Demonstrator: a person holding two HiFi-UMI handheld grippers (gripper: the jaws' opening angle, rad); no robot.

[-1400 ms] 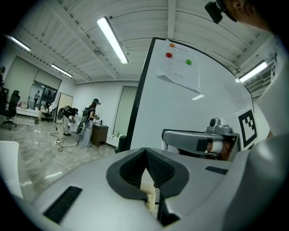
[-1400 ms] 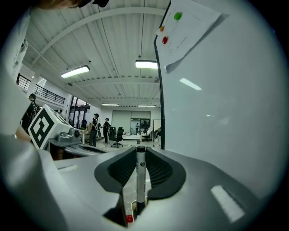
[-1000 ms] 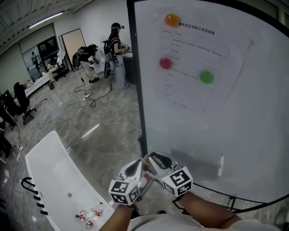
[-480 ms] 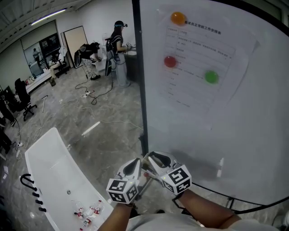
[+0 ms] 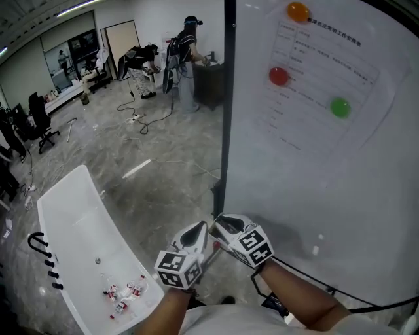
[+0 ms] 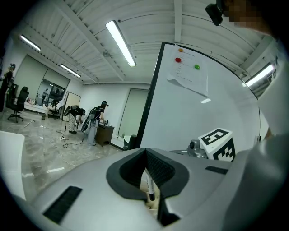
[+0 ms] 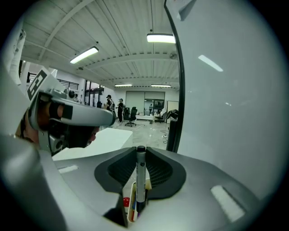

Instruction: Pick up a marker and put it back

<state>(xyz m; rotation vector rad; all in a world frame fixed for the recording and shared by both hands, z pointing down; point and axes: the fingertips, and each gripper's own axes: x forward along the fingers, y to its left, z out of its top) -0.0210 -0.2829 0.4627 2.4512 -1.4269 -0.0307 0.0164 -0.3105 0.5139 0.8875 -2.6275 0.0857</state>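
Jaws of the right gripper (image 7: 141, 152) were clenched on the marker (image 7: 140, 180). Its black cap was uppermost and the barrel stood upright in the seam between the pads. Low in the gap, near the camera, bits of red and blue showed. Could not tell what they were.

Jaws of the left gripper (image 6: 145, 153) were drawn together as well, with a slimmer white pen (image 6: 147, 182), dark-tipped, lodged in the seam. It looked pinched rather than loose, though only a short length showed.

From the head view, both grippers were side by side with their noses close together, low in front of the body. They were just beside the lower left edge of the whiteboard (image 5: 340, 196). The marker rested on nothing and was carried in the air over the floor.

The board bore a printed sheet (image 5: 314, 85) with an orange magnet (image 5: 298, 11), a red magnet (image 5: 279, 76) and a green magnet (image 5: 340, 106). A white table (image 5: 72, 222) stood well apart to the left, with small items (image 5: 124, 298) scattered at its near end. People (image 5: 186, 59) were far across the room.

Progress, as a judgement: the pick-up looked done, since the marker was fully in the grip. The put-back was all left to do. No tray or holder was in view, so the return spot could not be placed.
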